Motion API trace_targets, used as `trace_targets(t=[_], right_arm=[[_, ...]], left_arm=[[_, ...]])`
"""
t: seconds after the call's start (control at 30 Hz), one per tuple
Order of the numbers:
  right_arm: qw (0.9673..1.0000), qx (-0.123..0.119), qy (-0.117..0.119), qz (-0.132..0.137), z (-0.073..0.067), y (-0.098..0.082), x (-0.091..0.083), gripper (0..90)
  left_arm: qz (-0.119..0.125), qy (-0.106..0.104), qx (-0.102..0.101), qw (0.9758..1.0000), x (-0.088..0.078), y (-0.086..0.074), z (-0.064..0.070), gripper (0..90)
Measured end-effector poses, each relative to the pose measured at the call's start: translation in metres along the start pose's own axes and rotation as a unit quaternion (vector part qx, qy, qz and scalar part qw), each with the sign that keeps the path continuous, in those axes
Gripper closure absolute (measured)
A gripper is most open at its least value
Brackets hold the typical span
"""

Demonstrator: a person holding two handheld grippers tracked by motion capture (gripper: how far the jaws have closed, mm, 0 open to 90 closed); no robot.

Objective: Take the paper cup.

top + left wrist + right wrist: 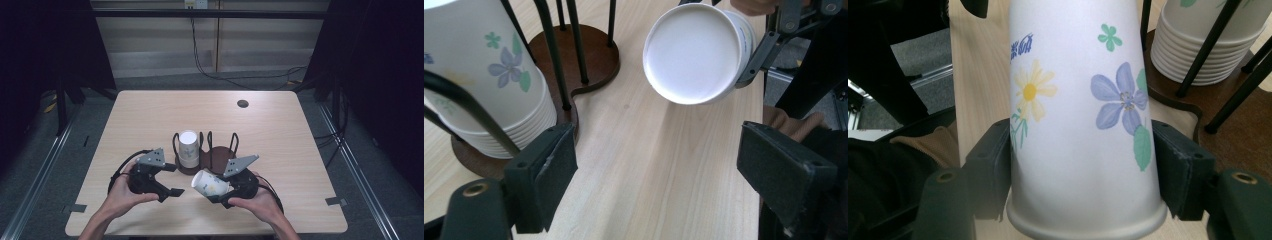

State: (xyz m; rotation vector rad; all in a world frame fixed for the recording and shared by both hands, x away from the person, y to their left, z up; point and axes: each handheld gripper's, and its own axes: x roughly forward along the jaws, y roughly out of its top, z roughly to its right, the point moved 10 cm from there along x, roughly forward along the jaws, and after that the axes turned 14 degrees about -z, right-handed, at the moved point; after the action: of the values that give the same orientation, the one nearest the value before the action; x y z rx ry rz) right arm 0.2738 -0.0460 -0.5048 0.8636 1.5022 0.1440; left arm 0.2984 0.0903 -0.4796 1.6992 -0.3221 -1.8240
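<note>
From up high, your right gripper (pixel 216 189) holds a cup (pixel 210 184) tipped on its side, just in front of the rack (pixel 206 150) with its stack (pixel 188 148), and your left gripper (pixel 170 180) sits beside it with nothing in it. From your left gripper, the jaws stand wide apart over bare table (pixel 659 165), and the cup's bottom (pixel 696 52) faces you. From your right gripper, the jaws squeeze the cup (pixel 1078 120) on both sides.
</note>
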Motion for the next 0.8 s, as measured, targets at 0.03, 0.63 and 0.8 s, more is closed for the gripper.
trace_targets(t=[0.03, 0.63, 0.8], right_arm=[[1.0000, 0.002, 0.001, -0.002, 0.000, 0.000, 0.000, 32.5], [0.9964, -0.022, 0.004, -0.081, -0.001, -0.002, 0.005, 33.0], [0.9927, -0.032, 0.000, -0.116, 0.002, -0.003, 0.010, 32.9]], left_arm=[[-0.001, -0.001, 0.005, 1.0000, 0.001, 0.001, 0.001, 16.3], [-0.021, -0.010, 0.042, 0.9989, 0.007, 0.003, 0.012, 23.0], [-0.024, -0.017, 0.045, 0.9986, 0.010, 0.001, 0.014, 18.6]])
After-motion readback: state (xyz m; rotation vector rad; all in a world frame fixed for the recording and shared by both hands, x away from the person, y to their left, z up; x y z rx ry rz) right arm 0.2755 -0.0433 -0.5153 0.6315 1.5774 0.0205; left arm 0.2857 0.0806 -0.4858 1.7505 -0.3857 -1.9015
